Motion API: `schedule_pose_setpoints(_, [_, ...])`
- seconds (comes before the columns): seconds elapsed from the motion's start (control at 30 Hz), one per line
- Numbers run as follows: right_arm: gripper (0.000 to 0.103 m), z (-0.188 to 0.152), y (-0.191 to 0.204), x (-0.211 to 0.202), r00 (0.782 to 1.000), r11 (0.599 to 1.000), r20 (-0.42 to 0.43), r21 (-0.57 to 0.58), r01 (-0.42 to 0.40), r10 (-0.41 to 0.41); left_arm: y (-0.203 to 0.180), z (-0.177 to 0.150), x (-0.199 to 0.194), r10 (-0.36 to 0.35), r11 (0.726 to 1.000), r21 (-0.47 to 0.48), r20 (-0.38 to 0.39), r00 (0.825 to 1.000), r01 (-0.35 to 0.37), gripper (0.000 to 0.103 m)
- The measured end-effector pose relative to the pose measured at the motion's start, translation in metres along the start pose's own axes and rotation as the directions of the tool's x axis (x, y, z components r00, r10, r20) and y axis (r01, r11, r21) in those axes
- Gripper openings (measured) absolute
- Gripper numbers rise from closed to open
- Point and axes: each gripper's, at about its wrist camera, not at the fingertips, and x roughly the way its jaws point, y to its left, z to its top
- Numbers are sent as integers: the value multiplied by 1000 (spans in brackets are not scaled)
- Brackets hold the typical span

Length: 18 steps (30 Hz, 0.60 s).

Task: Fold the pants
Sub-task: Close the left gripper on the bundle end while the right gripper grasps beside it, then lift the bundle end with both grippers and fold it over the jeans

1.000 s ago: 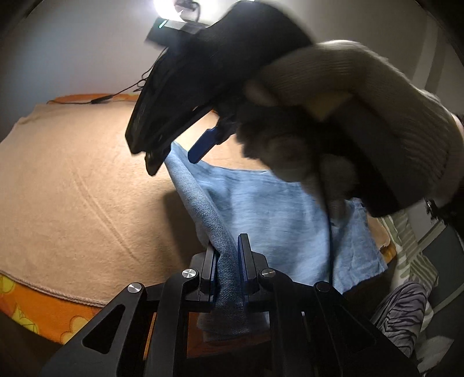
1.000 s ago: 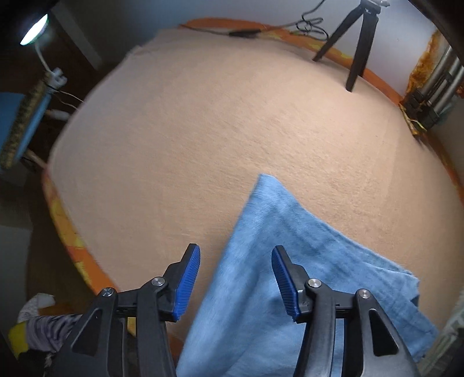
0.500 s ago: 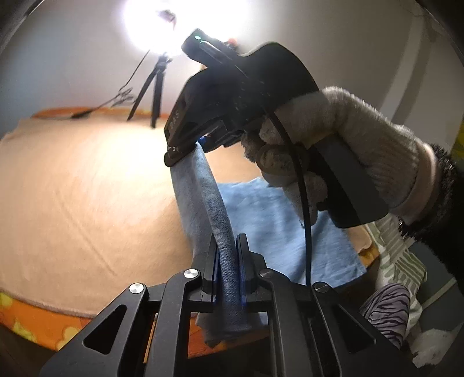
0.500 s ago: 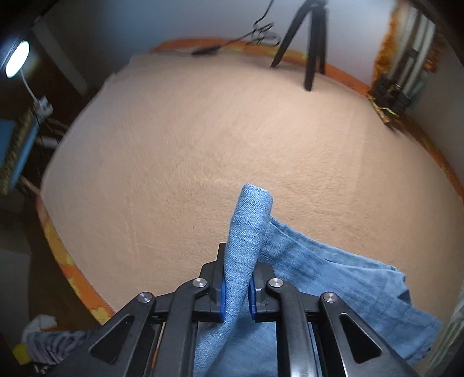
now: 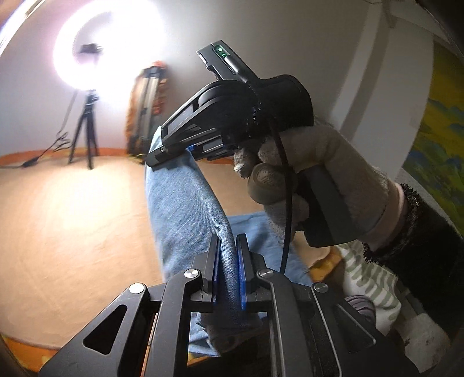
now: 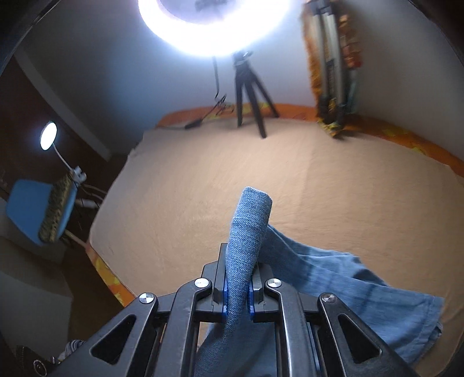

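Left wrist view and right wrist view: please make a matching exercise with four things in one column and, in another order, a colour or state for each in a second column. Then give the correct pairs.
Things:
1. pants
2. blanket
3. ring light
4. left gripper

Colour or state:
A. beige, spread flat
B. shut on cloth
C. blue denim, one edge lifted
D. glowing white

Pairs: 1-C, 2-A, 3-D, 4-B

The right gripper is shut on the pants too.
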Motion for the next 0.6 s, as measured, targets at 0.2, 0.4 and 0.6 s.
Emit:
schedule_pose_setpoints(0.2, [7, -18, -58, -38, 999, 998, 45, 66, 1, -4, -43, 0, 39, -82, 995, 49, -55, 995, 84, 9])
schedule_pose_setpoints(0.4, [7, -45, -126, -67, 996, 987, 84, 158, 13, -26, -82, -4, 79, -157, 982, 89, -116, 981, 168, 9])
schedule_pose_setpoints(0.6, [7, -80, -187, -79, 994, 966, 93, 257, 28, -54, -111, -20, 118, -210, 964, 121, -203, 957, 237, 9])
